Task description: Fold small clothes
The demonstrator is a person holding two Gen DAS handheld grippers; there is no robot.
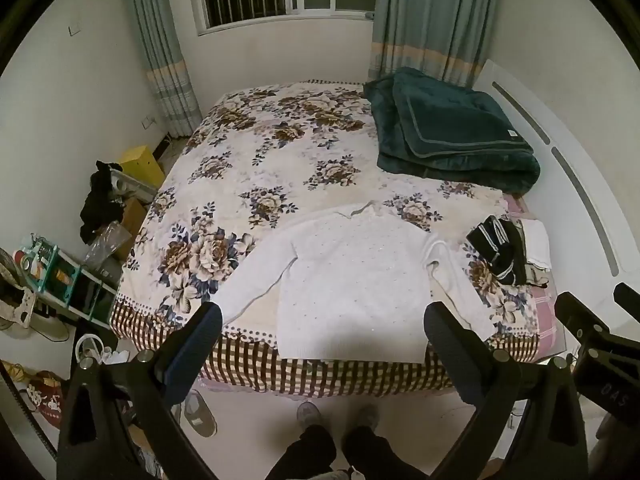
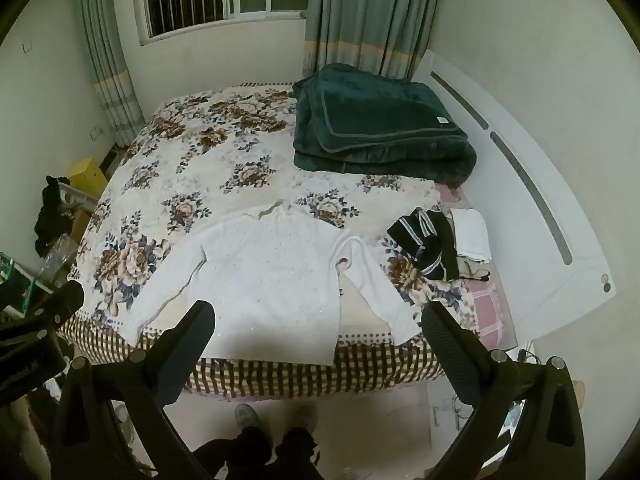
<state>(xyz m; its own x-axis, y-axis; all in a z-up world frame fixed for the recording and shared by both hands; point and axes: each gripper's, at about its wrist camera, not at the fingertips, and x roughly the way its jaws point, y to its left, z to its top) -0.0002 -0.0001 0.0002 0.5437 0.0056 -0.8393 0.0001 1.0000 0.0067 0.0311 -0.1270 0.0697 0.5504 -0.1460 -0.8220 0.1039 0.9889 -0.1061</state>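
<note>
got the white sweater (image 1: pixel 352 280) laid flat at the near edge of the bed (image 1: pixel 256 152), sleeves out at 8 and 4 o'clock so both are reachable, left tongs (image 1: pixel 324 332) and right tongs (image 2: pixel 318 330) spread wide, holding nothing, hovering short of the hem.

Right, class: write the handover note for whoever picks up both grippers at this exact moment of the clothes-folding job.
Left gripper: open, holding nothing, raised over the near edge of the bed.
Right gripper: open, holding nothing, beside it at about the same height.
White sweater: spread flat at the near edge, both sleeves out to the sides, hem hanging slightly over the edge. No fold made yet.
Pile of small clothes: dark and white pieces to the right of the sweater; I cannot tell if they are folded.
Green blanket: folded at the far right, not in the way.
Left: fold the sweater, probably sleeves in first.
</note>
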